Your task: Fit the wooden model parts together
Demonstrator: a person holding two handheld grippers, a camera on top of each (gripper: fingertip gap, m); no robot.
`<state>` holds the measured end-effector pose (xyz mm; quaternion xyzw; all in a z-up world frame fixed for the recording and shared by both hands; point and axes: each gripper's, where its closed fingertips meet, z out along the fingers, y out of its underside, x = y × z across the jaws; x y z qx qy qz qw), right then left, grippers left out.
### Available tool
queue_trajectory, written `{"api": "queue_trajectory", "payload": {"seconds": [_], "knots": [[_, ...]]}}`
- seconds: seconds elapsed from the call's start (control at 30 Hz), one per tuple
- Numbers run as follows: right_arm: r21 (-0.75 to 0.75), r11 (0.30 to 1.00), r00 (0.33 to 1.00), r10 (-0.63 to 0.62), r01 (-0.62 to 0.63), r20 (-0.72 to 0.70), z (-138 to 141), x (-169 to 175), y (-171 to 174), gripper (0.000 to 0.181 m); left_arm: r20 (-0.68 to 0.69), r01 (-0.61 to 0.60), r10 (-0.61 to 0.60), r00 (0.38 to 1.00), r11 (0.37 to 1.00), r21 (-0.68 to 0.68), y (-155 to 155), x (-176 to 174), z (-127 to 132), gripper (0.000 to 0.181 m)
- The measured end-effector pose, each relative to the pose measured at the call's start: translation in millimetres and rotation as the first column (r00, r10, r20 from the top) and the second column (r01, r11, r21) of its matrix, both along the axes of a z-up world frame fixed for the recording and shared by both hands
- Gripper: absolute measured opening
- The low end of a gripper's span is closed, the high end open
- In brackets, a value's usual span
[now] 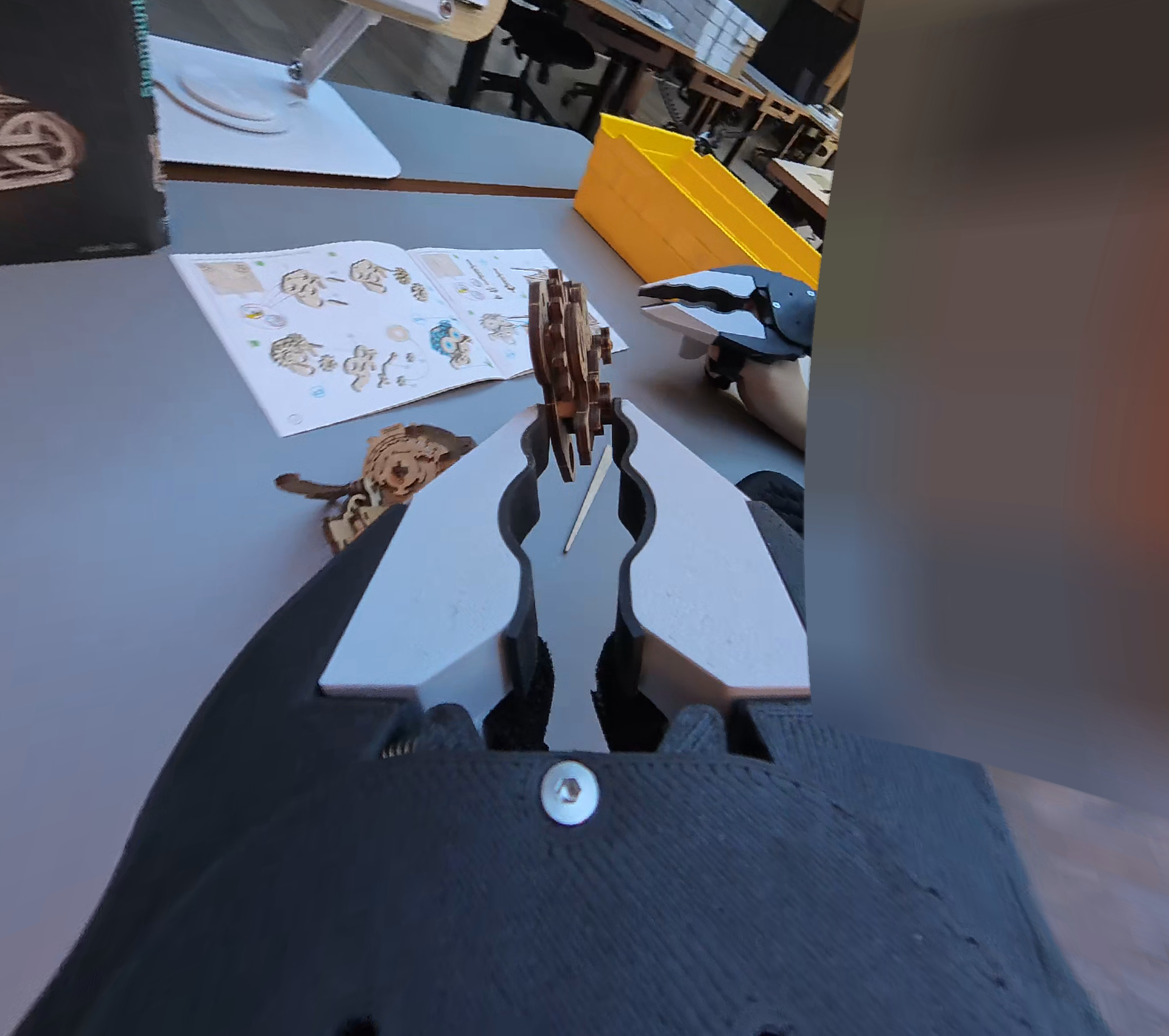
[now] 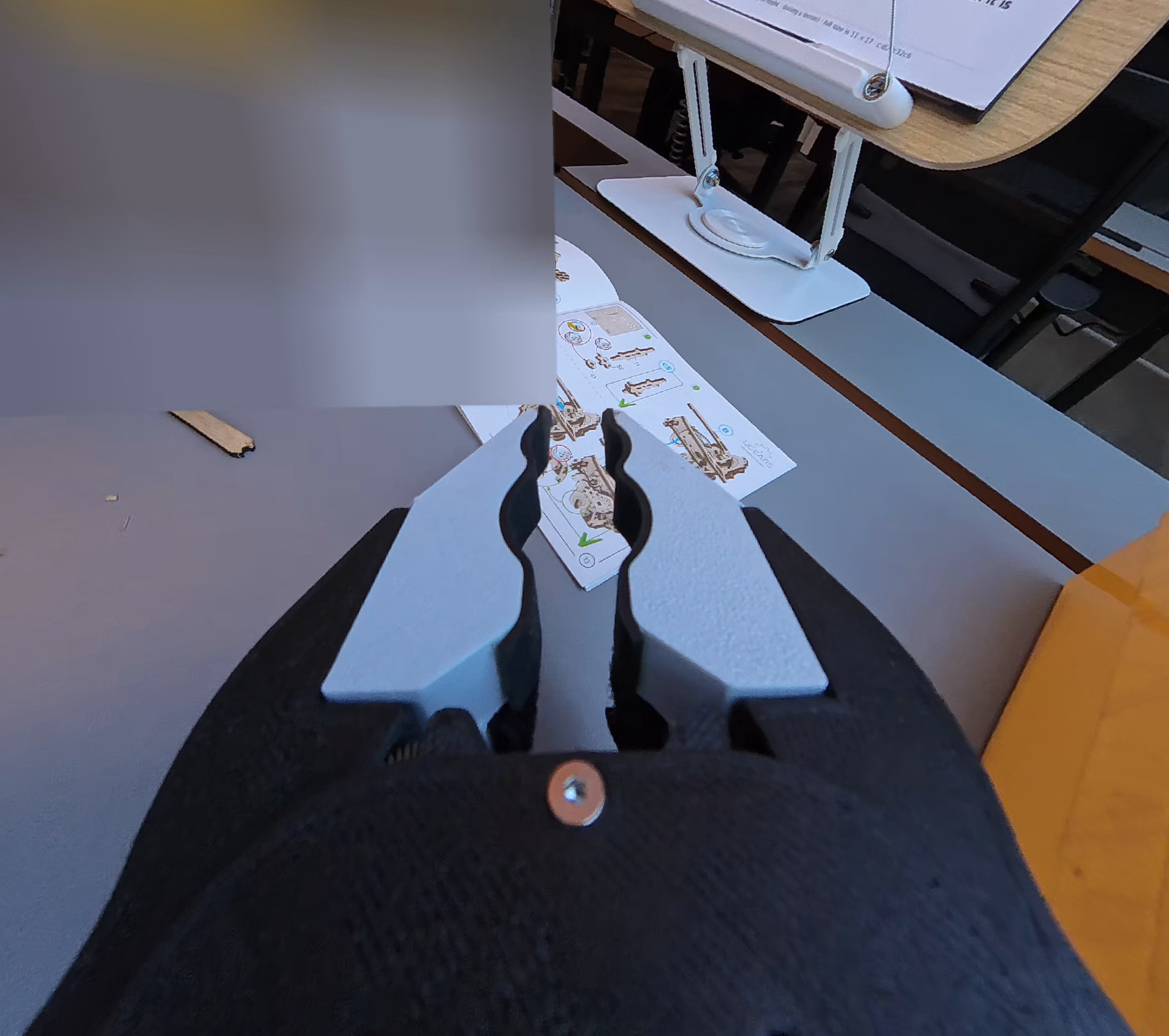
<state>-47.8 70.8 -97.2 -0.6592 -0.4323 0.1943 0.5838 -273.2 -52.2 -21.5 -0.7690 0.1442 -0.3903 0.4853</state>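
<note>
The left claw [image 1: 577,416] is closed on a wooden gear assembly [image 1: 569,360] and holds it upright above the table [image 1: 126,436], pinched only by its lower edge. I think this leaves the toothed upper part free, so that another piece can be brought to it from the side or from above. A thin wooden pin [image 1: 588,506] lies on the table under this claw, between its fingers, not gripped. A second wooden sub-assembly [image 1: 386,474] lies flat to the left, just beside the open instruction booklet [image 1: 354,322].

The right claw [image 2: 574,417] holds nothing; its jaws stand a narrow gap apart, above the corner of the same booklet. In the left wrist view it hovers to the right of the gears, apart from them.

For moving, the table is open between the two claws. The yellow bin [image 1: 689,208] stands close on the right, and the document stand [image 2: 746,259] is behind the booklet. A small wooden strip [image 2: 215,433] lies apart at the left.
</note>
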Motion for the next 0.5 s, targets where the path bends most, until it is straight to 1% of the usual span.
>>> {"api": "queue_trajectory", "payload": {"seconds": [0.07, 0.17, 0.23, 0.37, 0.43, 0.5], "knots": [[0.011, 1.0, 1.0, 0.009, -0.009, 0.021, -2, -1, -5, 0.015, -0.002, -0.03, 0.03, 1.0, 1.0, -0.009, -1, -7, -1, 0.018], [0.049, 0.999, 0.998, 0.001, -0.004, 0.057, -3, 4, -13, 0.014, 0.042, -0.056, 0.057, 0.997, 0.998, -0.026, -4, -11, -3, 0.018], [0.075, 0.997, 0.999, -0.004, 0.001, 0.051, -1, 9, -16, 0.012, 0.072, -0.067, 0.07, 0.995, 0.997, -0.044, -6, -11, -7, 0.018], [0.061, 0.998, 0.999, -0.005, 0.002, 0.04, -1, 10, -16, 0.01, 0.097, -0.079, 0.087, 0.992, 0.993, -0.086, -13, -7, -20, 0.018], [0.07, 0.998, 0.999, -0.006, 0.003, 0.046, -1, 10, -16, 0.01, 0.079, -0.113, 0.121, 0.99, 0.989, -0.099, -14, -10, -25, 0.018], [0.075, 0.997, 0.998, -0.005, 0.0, 0.068, -3, 8, -17, 0.01, 0.041, -0.125, 0.132, 0.99, 0.982, -0.143, -15, -11, -34, 0.018]]}}
